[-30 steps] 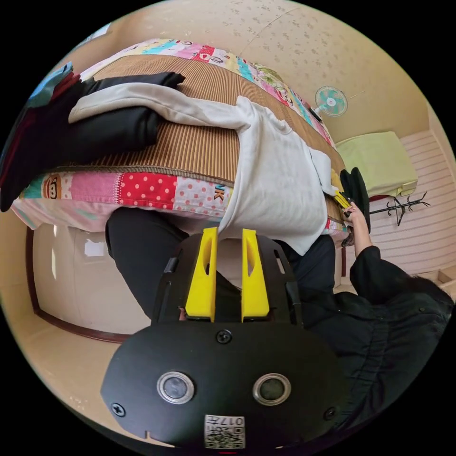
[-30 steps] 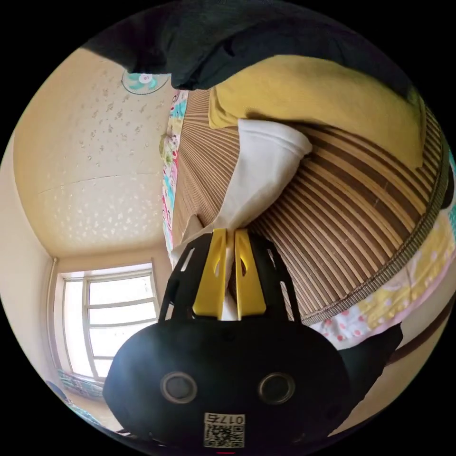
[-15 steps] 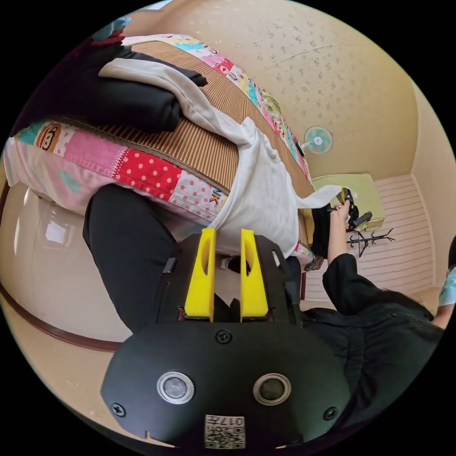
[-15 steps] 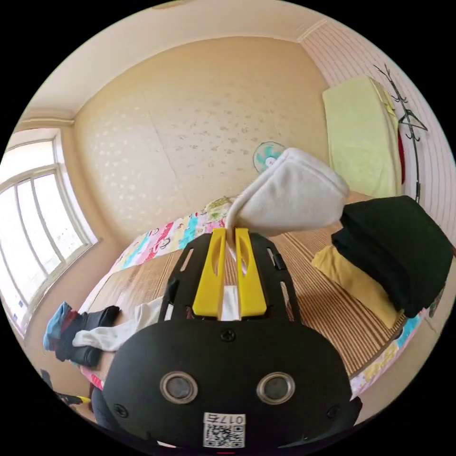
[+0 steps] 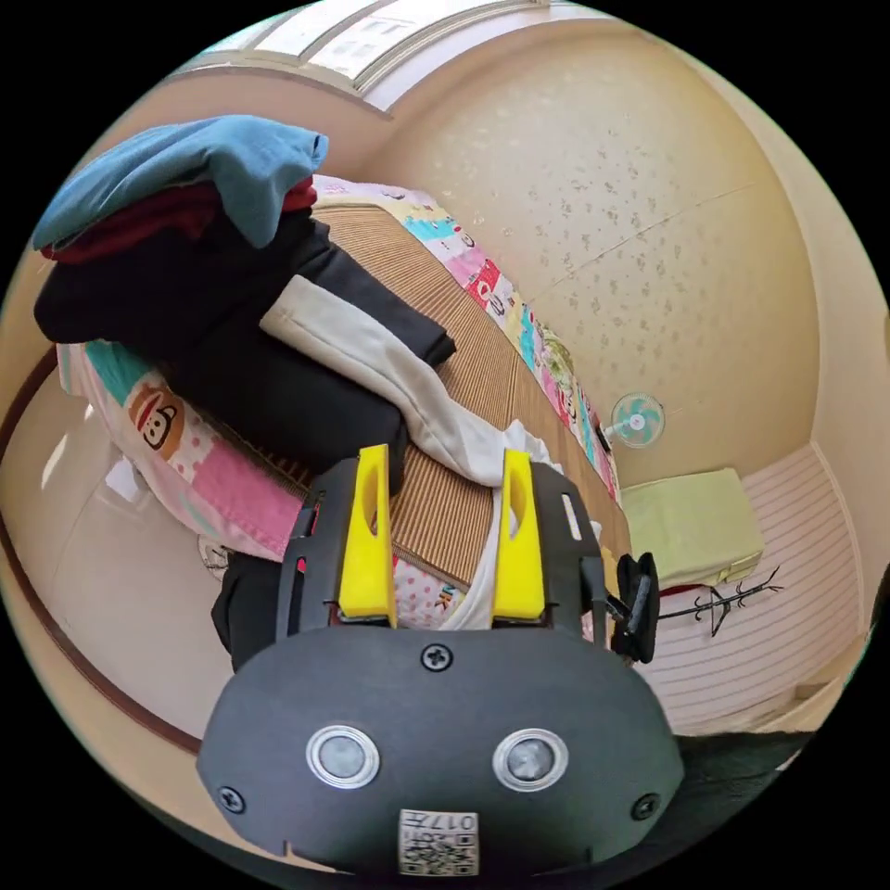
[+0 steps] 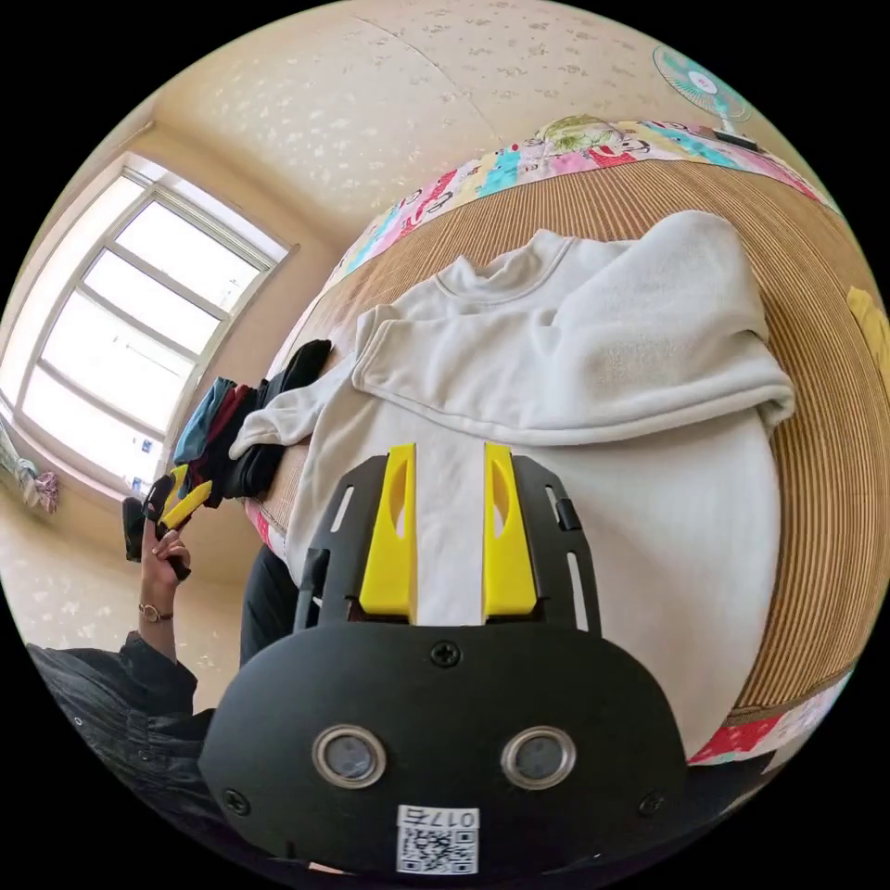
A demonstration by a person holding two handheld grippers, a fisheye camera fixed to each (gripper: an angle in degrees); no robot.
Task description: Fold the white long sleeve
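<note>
The white long sleeve shirt (image 6: pixel 593 371) lies face up on the striped mat (image 6: pixel 825 464), its hem hanging over the bed edge. One sleeve (image 6: pixel 575 362) is folded across the chest. The other sleeve (image 5: pixel 371 357) stretches out over a black garment (image 5: pixel 278 389). My right gripper (image 6: pixel 450 451) hovers open above the shirt's lower body, nothing between its jaws. My left gripper (image 5: pixel 445 456) stands wide open near the bed edge, with the white fabric beside its right jaw. In the right gripper view the left gripper (image 6: pixel 181 496) is held in a hand by the clothes pile.
A pile of blue, red and black clothes (image 5: pixel 185 213) sits at the mat's end. A colourful quilt (image 5: pixel 176 436) hangs under the mat. A fan (image 5: pixel 635 419), a green-covered piece of furniture (image 5: pixel 691 524) and a coat rack (image 5: pixel 732 603) stand by the wall. A window (image 6: pixel 130 315) is at the left.
My right gripper has let go of the sleeve, which now lies folded across the chest. The left gripper's jaws have opened wider and it has moved up near the outstretched sleeve.
</note>
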